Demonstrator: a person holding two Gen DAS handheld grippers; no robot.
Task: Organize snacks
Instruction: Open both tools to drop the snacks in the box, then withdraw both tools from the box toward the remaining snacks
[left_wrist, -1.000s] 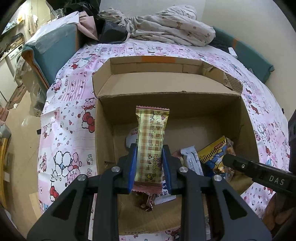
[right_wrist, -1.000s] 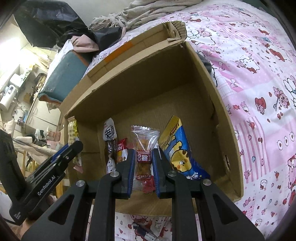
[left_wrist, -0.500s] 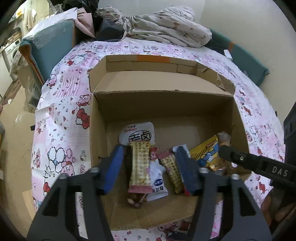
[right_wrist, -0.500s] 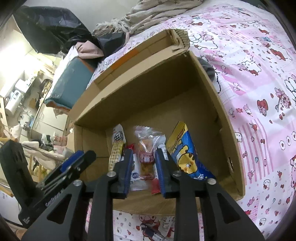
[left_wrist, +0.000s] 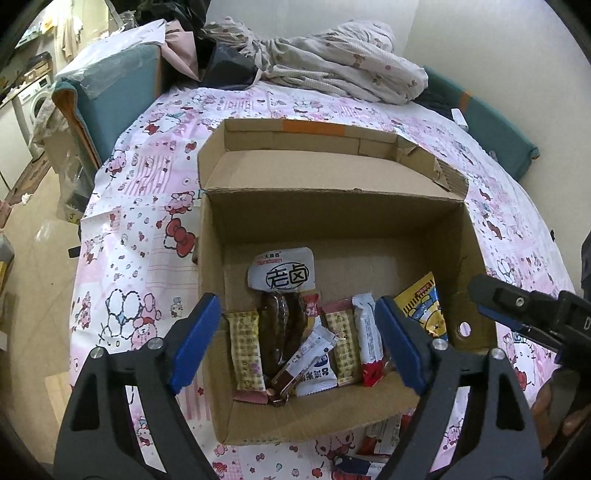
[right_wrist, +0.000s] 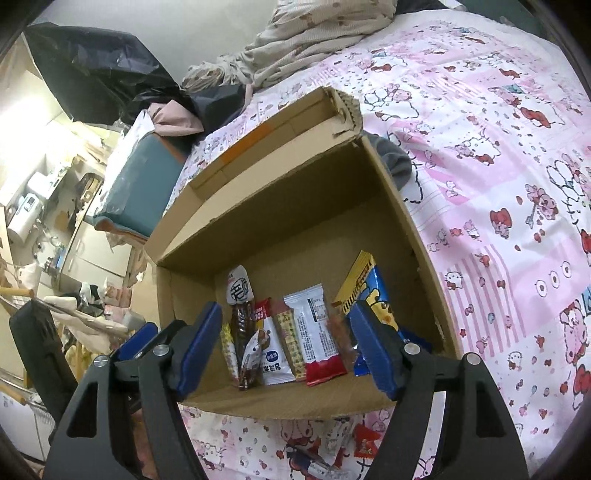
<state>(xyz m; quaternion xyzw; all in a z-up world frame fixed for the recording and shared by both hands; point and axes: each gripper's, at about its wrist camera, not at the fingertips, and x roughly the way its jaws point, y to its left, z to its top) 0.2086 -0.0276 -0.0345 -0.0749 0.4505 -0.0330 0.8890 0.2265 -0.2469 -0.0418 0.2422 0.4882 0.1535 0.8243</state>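
Observation:
An open cardboard box (left_wrist: 210, 258) sits on a pink cartoon-print bedspread and holds several snack packets. My left gripper (left_wrist: 295, 314) hovers over the box's near half, jaws opening, nothing between them. Below it lie a yellow plaid bar (left_wrist: 245, 354), a dark sausage pack with a white label (left_wrist: 280, 277) and a white-and-red packet (left_wrist: 365, 343). My right gripper (right_wrist: 286, 317) hangs above the same box, jaws opening and empty. A clear packet with a red-brown snack (right_wrist: 340, 336) lies beside a yellow-and-blue bag (right_wrist: 369, 291).
A few loose packets (left_wrist: 380, 435) lie on the bedspread in front of the box's near wall. Crumpled bedding (left_wrist: 351, 59) is piled at the far end. A teal chair (left_wrist: 110, 92) stands by the bed's left edge, above the floor.
Both grippers opened wide. The left let go of the plaid bar and the right let go of the clear packet; both now lie in the box. The right gripper rose slightly.

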